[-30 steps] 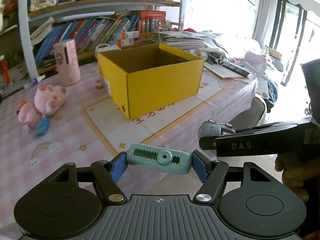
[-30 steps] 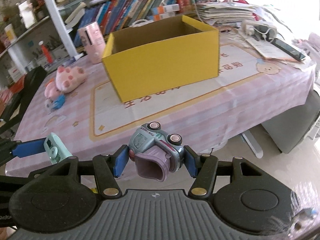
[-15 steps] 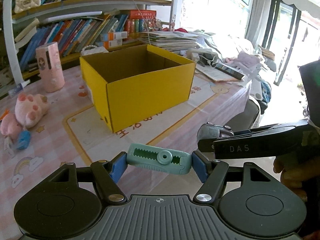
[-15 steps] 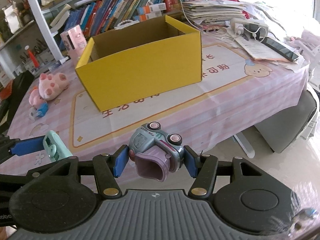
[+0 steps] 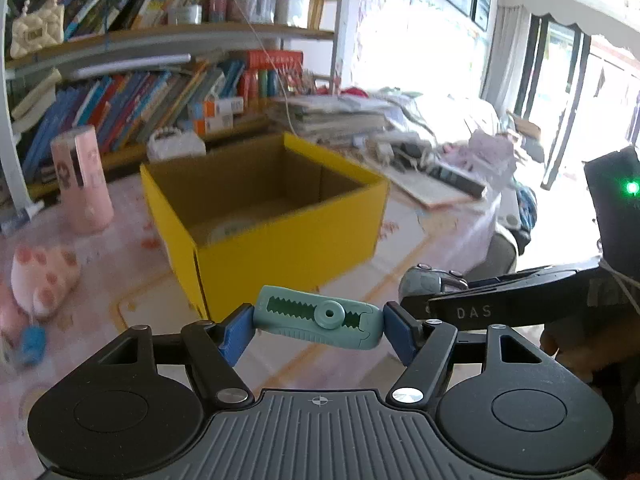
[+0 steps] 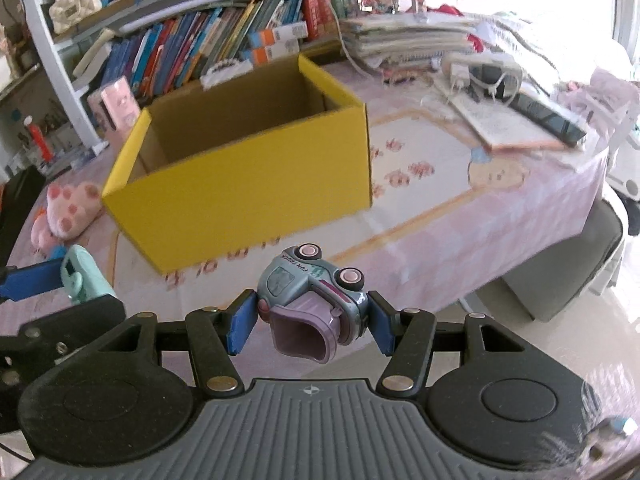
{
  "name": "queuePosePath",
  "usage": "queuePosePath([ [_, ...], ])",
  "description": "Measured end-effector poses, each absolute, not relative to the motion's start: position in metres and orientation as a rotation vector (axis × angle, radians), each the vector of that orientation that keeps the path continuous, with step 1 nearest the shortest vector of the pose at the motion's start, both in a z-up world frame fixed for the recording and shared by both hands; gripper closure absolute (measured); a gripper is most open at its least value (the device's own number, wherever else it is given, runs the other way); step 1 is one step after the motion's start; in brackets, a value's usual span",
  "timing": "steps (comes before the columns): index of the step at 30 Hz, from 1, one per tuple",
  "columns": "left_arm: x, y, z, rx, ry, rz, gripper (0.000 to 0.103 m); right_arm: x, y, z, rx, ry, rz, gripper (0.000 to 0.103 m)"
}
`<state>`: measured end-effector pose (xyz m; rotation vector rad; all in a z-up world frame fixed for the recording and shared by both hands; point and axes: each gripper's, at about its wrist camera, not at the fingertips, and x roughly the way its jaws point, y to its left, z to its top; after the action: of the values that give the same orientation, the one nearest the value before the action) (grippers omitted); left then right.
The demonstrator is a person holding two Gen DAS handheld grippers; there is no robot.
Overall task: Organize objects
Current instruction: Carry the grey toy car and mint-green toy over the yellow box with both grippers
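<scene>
Facing the yellow box, both tools grip small toys.

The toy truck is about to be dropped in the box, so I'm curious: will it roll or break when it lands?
The toy truck has free pink wheels, so it may roll if it lands upright. It looks like hard, small plastic, likely light and sturdy. The yellow box has walls that should stop it.

The cardboard box is yellow outside, brown inside. The toy truck is grey-blue with pink wheels and a purple bin; the toothed clip is teal.
</scene>
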<state>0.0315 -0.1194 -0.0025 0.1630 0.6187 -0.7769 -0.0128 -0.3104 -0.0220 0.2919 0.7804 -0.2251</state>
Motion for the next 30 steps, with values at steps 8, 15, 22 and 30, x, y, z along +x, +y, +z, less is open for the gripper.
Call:
queuePosePath([
  [8,0.067,-0.138,0.023,0.142,0.525,-0.752,0.033,0.027,-0.335,0.015,0.257,0.670,-0.197,0.047],
  [15,0.098,-0.159,0.023,0.149,0.511,-0.700,0.033,0.067,-0.351,0.039,0.218,0.596,-0.139,0.047],
  [22,0.119,-0.173,0.013,0.150,0.541,-0.618,0.033,0.104,-0.358,0.040,0.187,0.588,-0.062,0.047],
  [30,0.138,-0.190,-0.004,0.183,0.590,-0.553,0.033,0.140,-0.353,0.031,0.142,0.608,0.032,0.047],
])
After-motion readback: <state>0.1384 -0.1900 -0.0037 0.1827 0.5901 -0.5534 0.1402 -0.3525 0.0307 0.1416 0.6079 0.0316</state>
